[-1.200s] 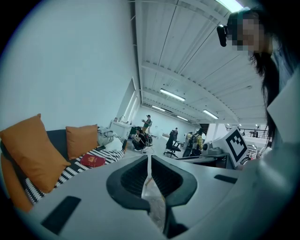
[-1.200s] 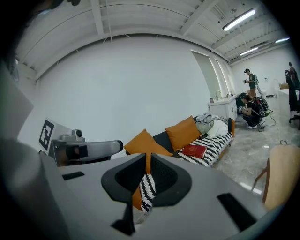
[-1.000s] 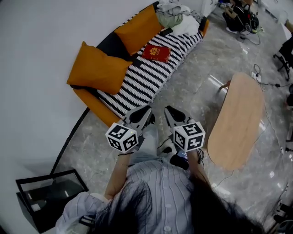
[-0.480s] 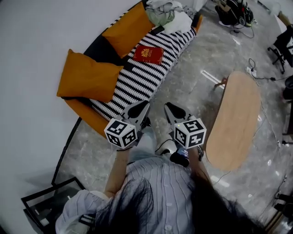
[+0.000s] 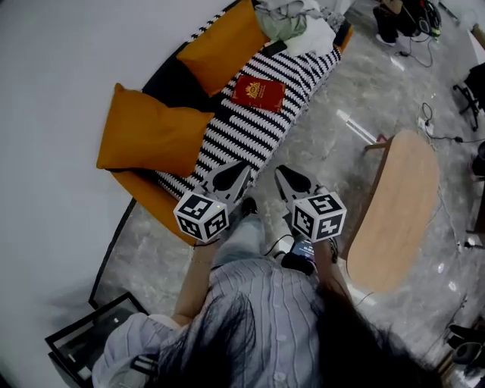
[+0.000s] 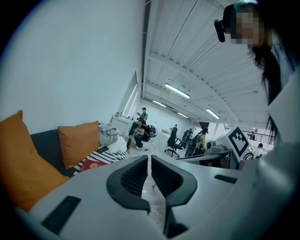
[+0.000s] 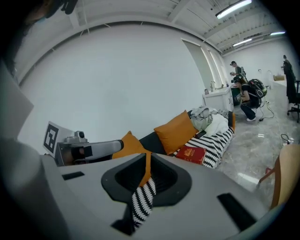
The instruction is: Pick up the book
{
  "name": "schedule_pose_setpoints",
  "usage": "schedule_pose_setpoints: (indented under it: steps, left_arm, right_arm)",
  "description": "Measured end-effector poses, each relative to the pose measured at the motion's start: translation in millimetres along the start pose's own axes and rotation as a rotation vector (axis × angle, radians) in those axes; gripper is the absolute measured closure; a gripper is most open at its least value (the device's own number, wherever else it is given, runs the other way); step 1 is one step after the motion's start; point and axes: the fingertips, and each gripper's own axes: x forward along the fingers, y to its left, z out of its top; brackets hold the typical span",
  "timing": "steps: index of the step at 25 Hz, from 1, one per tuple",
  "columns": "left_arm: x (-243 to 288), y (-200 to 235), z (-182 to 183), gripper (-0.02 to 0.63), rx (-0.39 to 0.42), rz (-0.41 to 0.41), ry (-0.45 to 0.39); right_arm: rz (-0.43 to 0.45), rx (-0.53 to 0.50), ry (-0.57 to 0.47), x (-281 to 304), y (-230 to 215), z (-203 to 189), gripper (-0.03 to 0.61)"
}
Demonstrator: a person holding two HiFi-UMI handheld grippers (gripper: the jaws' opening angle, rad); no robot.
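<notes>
The red book (image 5: 258, 93) with a gold emblem lies flat on the black-and-white striped cover of the sofa (image 5: 227, 140), toward its far end. It also shows in the left gripper view, the book (image 6: 93, 164), and in the right gripper view, the book (image 7: 191, 153). My left gripper (image 5: 245, 167) is shut and empty, its tip at the near edge of the striped cover. Beside it, my right gripper (image 5: 279, 170) is shut and empty over the floor. Both point toward the sofa, well short of the book. The left gripper (image 6: 149, 157) and the right gripper (image 7: 147, 157) show closed jaws.
Two orange cushions (image 5: 151, 132) (image 5: 226, 45) lean at the sofa's back. A heap of clothes (image 5: 292, 23) lies at its far end. An oval wooden table (image 5: 394, 208) stands to the right and a black glass-topped stand (image 5: 91, 341) at lower left. Cables (image 5: 436, 132) lie on the floor.
Both grippers have moved forward toward the sofa, and the left one now reaches its near edge. Both stayed shut.
</notes>
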Motion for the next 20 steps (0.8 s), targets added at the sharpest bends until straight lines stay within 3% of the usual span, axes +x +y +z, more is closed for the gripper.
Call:
schedule_pose_setpoints:
  steps: [9, 20]
  left_arm:
    - [16, 78, 25, 0.601, -0.035, -0.012, -0.003]
    - [25, 133, 39, 0.601, -0.058, -0.061, -0.009]
  right_arm:
    - [-0.022, 0.012, 0.031, 73, 0, 28, 0.537]
    - [-0.076, 0.030, 0.026, 119, -3, 48, 0.537]
